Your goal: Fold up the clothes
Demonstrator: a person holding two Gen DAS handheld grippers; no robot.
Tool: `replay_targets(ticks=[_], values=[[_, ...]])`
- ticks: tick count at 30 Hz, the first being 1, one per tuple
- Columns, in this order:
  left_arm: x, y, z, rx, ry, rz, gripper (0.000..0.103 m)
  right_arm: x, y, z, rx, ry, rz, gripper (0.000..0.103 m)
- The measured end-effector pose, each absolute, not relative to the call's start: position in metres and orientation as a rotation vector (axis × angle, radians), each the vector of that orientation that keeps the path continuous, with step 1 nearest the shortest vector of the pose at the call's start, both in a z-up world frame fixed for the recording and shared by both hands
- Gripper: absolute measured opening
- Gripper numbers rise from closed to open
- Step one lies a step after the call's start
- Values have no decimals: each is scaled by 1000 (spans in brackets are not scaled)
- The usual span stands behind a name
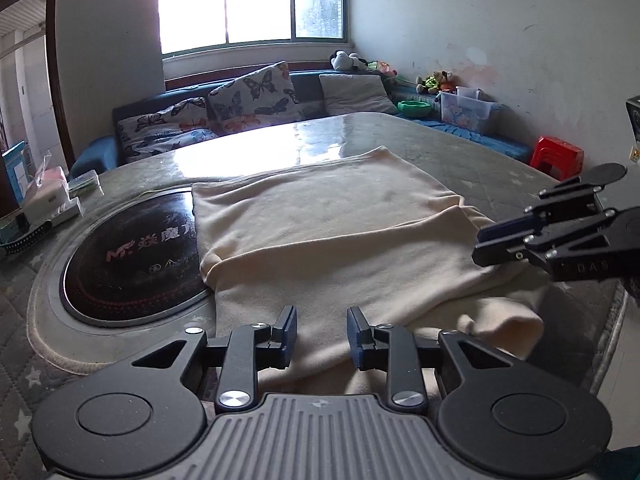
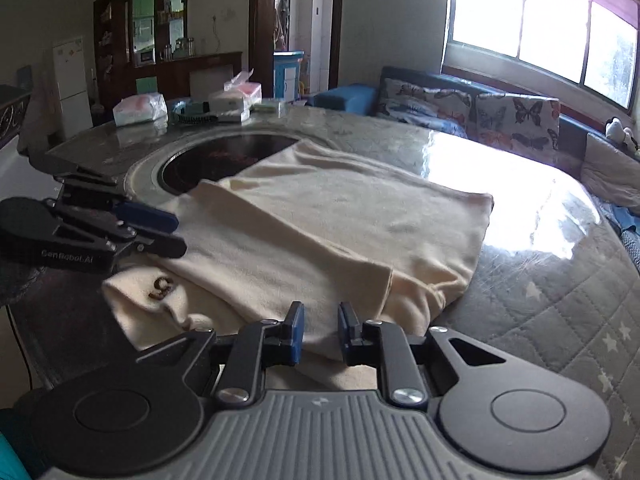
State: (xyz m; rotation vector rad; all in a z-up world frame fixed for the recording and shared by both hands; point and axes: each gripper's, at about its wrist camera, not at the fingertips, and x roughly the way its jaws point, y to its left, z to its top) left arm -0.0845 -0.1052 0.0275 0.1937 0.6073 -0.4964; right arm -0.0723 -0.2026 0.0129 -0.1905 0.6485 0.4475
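Left gripper (image 1: 322,332) at near table edge: jaws parted, nothing grasped, cream garment (image 1: 332,216) beneath the gap. Right gripper (image 2: 321,332) likewise at near edge: narrow gap, pads not pressing cloth. Garment lies partly folded on quilted tabletop (image 2: 552,304), long axis running from near edge toward far edge by window (image 1: 256,0). One folded end overhangs near edge, brown mark (image 2: 162,287) showing. Garment's left side overlaps round dark inset plate (image 1: 132,256). Beyond far edge: butterfly cushions (image 1: 252,94).
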Motion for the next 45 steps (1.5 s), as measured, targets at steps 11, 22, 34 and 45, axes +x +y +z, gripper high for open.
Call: replay_targets(ticks=[11, 22, 34, 45], values=[[-145, -92, 30, 437, 527, -562, 48, -79, -209, 20, -202, 654, 468, 30], [-146, -130, 9, 582, 401, -617, 43, -112, -205, 31, -401, 623, 525, 53], [-99, -124, 29, 382, 443, -596, 11, -127, -193, 17, -532, 568, 619, 63], [-88, -117, 25, 335, 489, -575, 28, -71, -190, 10, -323, 630, 623, 21]])
